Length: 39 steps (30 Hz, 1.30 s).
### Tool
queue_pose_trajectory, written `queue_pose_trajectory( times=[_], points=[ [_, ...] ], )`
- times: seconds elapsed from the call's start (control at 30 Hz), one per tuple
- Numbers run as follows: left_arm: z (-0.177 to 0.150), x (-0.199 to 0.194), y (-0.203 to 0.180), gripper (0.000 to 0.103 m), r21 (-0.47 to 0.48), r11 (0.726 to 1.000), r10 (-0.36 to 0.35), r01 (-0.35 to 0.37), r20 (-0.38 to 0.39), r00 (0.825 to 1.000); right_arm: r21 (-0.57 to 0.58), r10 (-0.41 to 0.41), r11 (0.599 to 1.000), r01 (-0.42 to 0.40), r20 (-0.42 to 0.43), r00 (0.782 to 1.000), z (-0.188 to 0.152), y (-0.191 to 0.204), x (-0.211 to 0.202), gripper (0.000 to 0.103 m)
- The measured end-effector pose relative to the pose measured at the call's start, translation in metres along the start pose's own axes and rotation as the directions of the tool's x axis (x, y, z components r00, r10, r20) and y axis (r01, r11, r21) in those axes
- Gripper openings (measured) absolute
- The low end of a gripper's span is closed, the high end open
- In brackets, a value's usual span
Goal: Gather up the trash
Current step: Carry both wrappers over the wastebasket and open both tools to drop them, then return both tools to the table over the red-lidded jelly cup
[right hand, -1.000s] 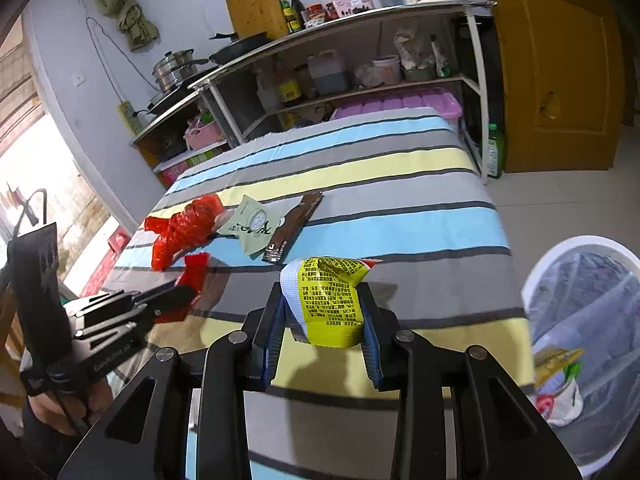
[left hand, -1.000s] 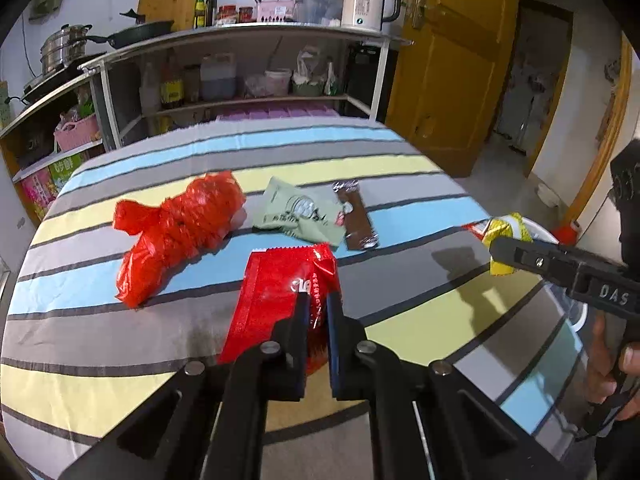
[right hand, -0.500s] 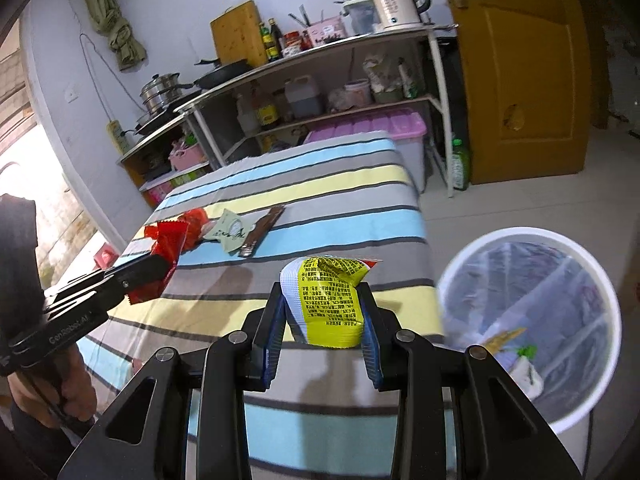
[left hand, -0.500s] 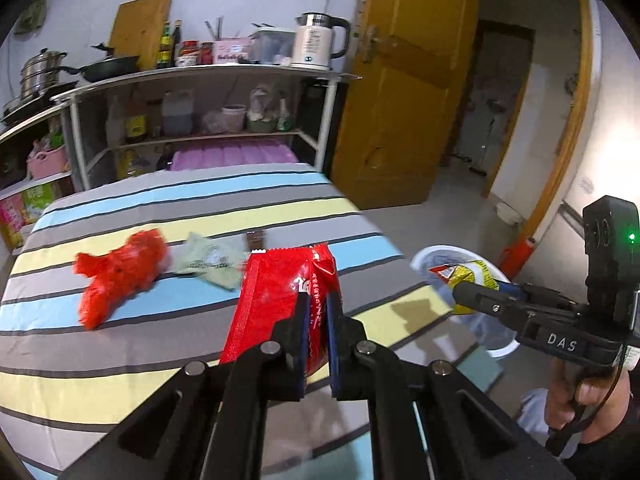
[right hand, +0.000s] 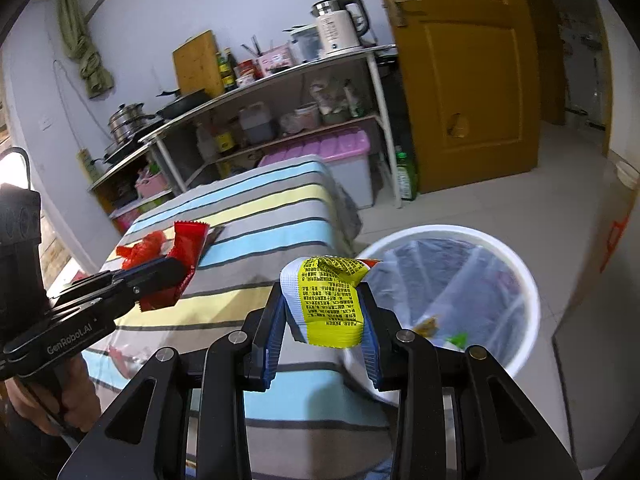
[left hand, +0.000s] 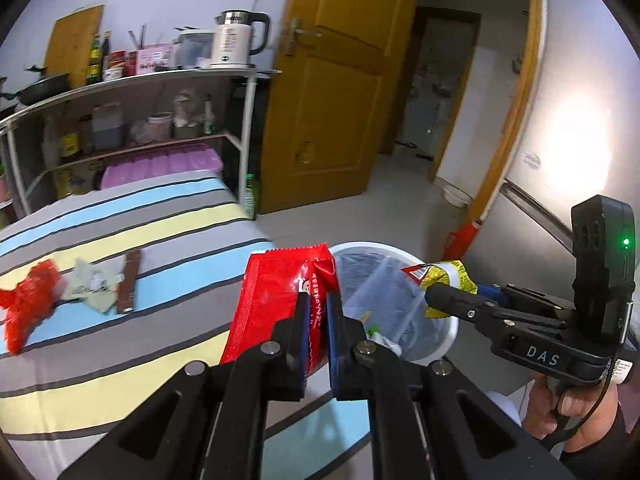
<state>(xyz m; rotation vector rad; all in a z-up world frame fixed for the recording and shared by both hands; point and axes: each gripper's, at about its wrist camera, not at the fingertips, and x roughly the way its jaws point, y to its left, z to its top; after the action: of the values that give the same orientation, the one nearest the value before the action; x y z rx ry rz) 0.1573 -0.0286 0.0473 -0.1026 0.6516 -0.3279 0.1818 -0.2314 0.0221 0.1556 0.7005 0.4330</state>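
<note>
My left gripper (left hand: pixel 318 312) is shut on a red snack wrapper (left hand: pixel 276 296) and holds it over the table's right edge, next to the white trash bin (left hand: pixel 448 344). It also shows in the right wrist view (right hand: pixel 176 270). My right gripper (right hand: pixel 324 320) is shut on a yellow snack packet (right hand: pixel 330 296), held beside the bin (right hand: pixel 516 272) at its near left rim. In the left wrist view the packet (left hand: pixel 444 280) hangs over the bin. A red plastic bag (left hand: pixel 24 304), a pale green packet (left hand: pixel 90 288) and a brown wrapper (left hand: pixel 128 284) lie on the striped table (left hand: pixel 160 240).
The bin is lined with a clear bag and holds some scraps (right hand: pixel 436 330). A metal shelf rack (left hand: pixel 140 120) with a kettle and kitchenware stands behind the table. A yellow door (left hand: pixel 340 80) is at the back. A pink-lidded storage box (right hand: pixel 344 160) sits under the rack.
Both grippers have swung right from over the table toward the bin, each still holding its wrapper. The bin now fills more of both views.
</note>
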Motion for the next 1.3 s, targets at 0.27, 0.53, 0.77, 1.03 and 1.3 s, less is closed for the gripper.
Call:
queue_pose_trajectory(
  times=[0.27,0.53,0.77,1.03,1.3],
  points=[
    [0.004,0.024,-0.031,0.008,0.028,0.998,-0.052,0.053,-0.031,0.998,0.049,-0.039,0.998,0.039,0.001,0.999,-0.008,-0.033,-0.008,0.035],
    [0.003,0.051,-0.044,0.008,0.044,0.996,-0.079,0.083,-0.077,0.994,0.086,-0.062,0.994,0.064,-0.023,0.998,-0.015,-0.058,-0.001,0.035],
    [0.0,0.081,-0.048,0.008,0.033,0.994,-0.095,0.1,-0.133,0.987,0.112,-0.079,0.99,0.086,-0.067,0.995,-0.019,-0.077,0.016,0.036],
    [-0.002,0.112,-0.049,0.009,0.019,0.993,-0.107,0.113,-0.196,0.975,0.142,-0.083,0.985,0.101,-0.128,0.988,-0.024,-0.098,0.038,0.038],
    [0.0,0.123,-0.049,0.01,0.004,0.993,-0.115,0.118,-0.212,0.97,0.142,-0.095,0.983,0.115,-0.141,0.985,-0.024,-0.101,0.047,0.046]
  ],
)
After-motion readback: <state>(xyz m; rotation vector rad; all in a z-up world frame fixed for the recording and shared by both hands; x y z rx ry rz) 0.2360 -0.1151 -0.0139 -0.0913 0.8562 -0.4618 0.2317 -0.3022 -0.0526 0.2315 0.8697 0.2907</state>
